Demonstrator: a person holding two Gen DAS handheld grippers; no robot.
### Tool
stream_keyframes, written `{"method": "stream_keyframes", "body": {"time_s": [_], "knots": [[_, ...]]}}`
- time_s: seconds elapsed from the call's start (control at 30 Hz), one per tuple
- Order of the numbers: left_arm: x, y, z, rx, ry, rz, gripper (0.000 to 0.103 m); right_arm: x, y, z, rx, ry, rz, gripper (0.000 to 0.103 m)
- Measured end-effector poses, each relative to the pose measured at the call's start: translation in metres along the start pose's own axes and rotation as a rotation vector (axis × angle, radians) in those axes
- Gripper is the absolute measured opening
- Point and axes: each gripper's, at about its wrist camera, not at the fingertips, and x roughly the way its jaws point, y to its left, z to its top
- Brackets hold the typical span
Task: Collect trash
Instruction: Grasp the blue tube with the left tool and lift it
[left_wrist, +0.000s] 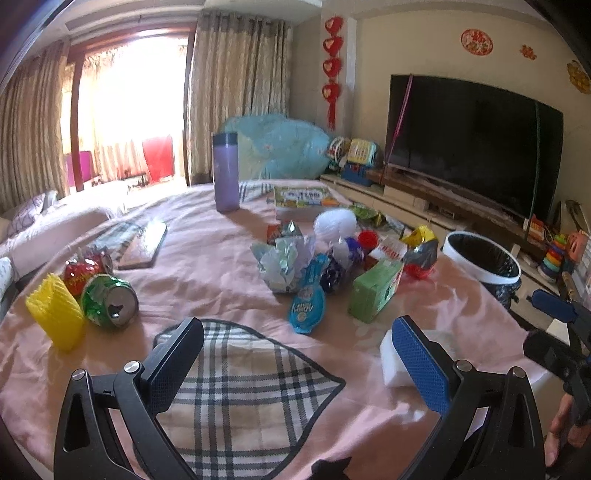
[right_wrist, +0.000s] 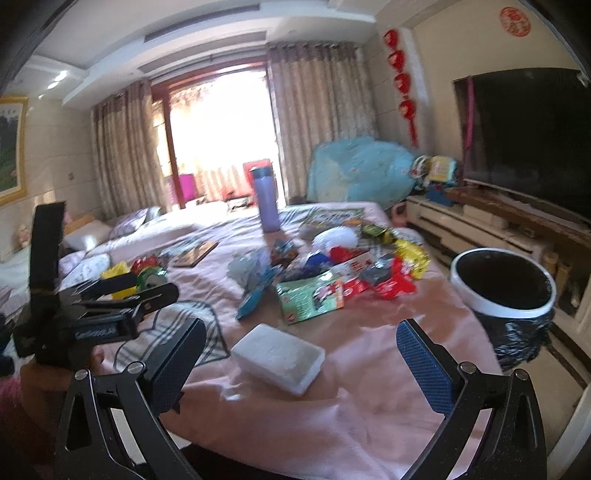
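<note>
Pink sheet (left_wrist: 207, 269) covers the bed, curtains and a bright window behind. Far left: yellow ribbed piece (left_wrist: 55, 314) touching a crushed green can (left_wrist: 110, 301), red can (left_wrist: 79, 275) just behind. Purple bottle (left_wrist: 226, 171) upright toward the far edge. Plaid cloth (left_wrist: 240, 387) lies near the front, under the left hand-held gripper (left_wrist: 295, 369), fingers spread wide, nothing between them. Centre: heap of trash, with crumpled silver wrapper (left_wrist: 280, 264), blue pouch (left_wrist: 308, 306), green box (left_wrist: 375, 291), white ball (left_wrist: 335, 223), yellow and red wrappers (left_wrist: 421, 251) at its right edge. White foam block (right_wrist: 279, 356) sits alone nearer the front, just beside the plaid cloth, between the spread fingers of the right hand-held gripper (right_wrist: 299, 369) but untouched. Right, off the bed: white-rimmed bin (right_wrist: 504, 288) with black liner, standing on the floor close to the bed edge. Dark TV (left_wrist: 476, 140) on a low cabinet beyond.
</note>
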Motion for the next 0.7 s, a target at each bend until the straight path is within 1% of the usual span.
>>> {"method": "stream_keyframes", "body": {"time_s": [0.13, 0.23, 0.33, 0.37, 0.4, 0.5, 0.6, 0.7], "knots": [[0.026, 0.007, 0.008, -0.003, 0.079, -0.009, 0.101, 0.018, 0.001, -0.004, -0.026, 0.068, 0.058, 0.103], [0.052, 0.013, 0.016, -0.012, 0.154, -0.022, 0.101, 0.033, 0.003, -0.008, -0.045, 0.124, 0.113, 0.103], [0.077, 0.013, 0.024, -0.004, 0.211, -0.028, 0.096, 0.053, 0.003, -0.012, -0.070, 0.191, 0.156, 0.103], [0.081, 0.013, 0.025, -0.001, 0.219, -0.029, 0.095, 0.061, 0.002, -0.014, -0.075, 0.219, 0.172, 0.102], [0.090, 0.012, 0.029, 0.004, 0.236, -0.036, 0.091, 0.067, 0.001, -0.015, -0.076, 0.240, 0.188, 0.102], [0.106, 0.009, 0.034, 0.016, 0.251, -0.047, 0.087, 0.079, -0.001, -0.015, -0.086, 0.273, 0.194, 0.102], [0.125, 0.005, 0.035, 0.038, 0.265, -0.047, 0.079, 0.091, 0.000, -0.015, -0.124, 0.305, 0.203, 0.100], [0.144, 0.001, 0.034, 0.051, 0.291, -0.046, 0.072, 0.105, 0.003, -0.019, -0.160, 0.349, 0.204, 0.093]]}}
